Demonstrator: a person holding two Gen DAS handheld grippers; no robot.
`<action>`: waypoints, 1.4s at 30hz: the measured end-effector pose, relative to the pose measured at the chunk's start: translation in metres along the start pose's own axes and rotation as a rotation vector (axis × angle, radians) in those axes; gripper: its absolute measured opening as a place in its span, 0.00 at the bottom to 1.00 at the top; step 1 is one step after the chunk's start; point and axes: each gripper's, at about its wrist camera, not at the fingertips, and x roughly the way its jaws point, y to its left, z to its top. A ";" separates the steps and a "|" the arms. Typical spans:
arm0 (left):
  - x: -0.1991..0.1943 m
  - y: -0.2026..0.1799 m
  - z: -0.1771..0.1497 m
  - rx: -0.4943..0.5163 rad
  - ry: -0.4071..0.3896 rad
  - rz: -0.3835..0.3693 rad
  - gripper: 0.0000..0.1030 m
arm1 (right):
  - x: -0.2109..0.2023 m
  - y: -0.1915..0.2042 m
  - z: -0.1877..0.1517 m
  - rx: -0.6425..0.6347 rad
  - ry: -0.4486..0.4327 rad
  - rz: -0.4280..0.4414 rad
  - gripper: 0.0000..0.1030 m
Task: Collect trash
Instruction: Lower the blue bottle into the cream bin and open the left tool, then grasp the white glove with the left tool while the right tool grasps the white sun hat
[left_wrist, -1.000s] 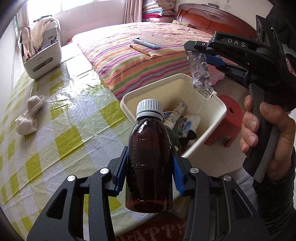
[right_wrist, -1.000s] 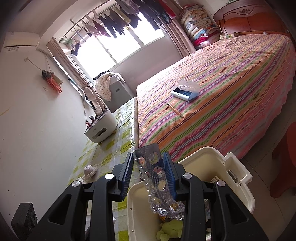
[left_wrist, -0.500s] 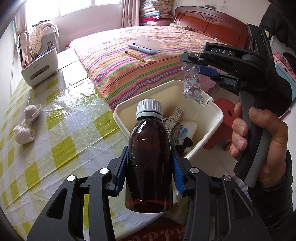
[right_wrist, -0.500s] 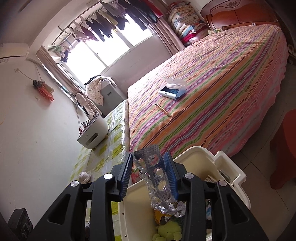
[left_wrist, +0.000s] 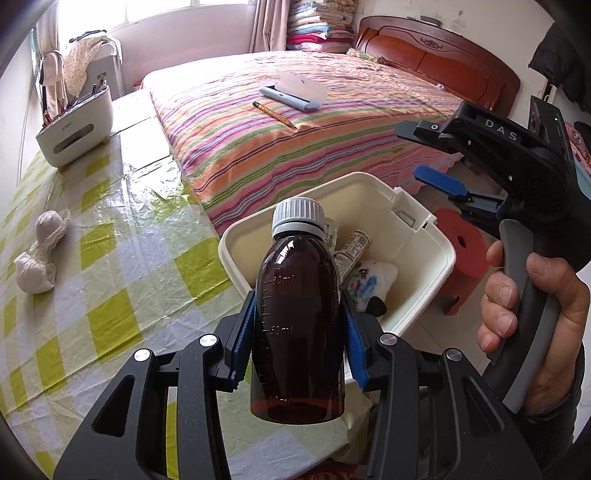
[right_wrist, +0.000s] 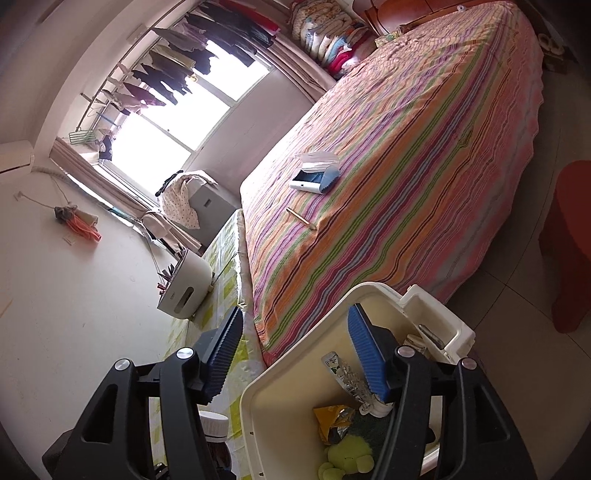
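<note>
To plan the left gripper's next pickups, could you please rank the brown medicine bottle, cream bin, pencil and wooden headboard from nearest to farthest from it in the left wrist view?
1. Brown medicine bottle: clamped between the left gripper pads.
2. Cream bin: just beyond, right of the table.
3. Pencil: on the striped bed.
4. Wooden headboard: far end of the bed.

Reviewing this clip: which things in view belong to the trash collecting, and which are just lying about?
Part of the job:
- brown bottle, clamped in the left gripper
- white bin holding trash
- blister pack, lying in the bin
- right gripper, jaws opening, nothing between them

Lying about:
- pencil and blue-grey case on the bed
- cloth bundle on the table
- red stool
</note>
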 end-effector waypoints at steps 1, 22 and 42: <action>0.002 0.000 0.001 -0.004 0.002 -0.002 0.40 | -0.001 -0.001 0.001 0.000 -0.004 -0.002 0.56; 0.021 -0.016 0.022 -0.030 -0.011 0.002 0.83 | -0.015 -0.006 0.004 0.076 -0.089 0.005 0.61; -0.050 0.223 0.019 -0.329 -0.020 0.224 0.83 | 0.049 0.078 -0.024 0.055 0.016 0.140 0.74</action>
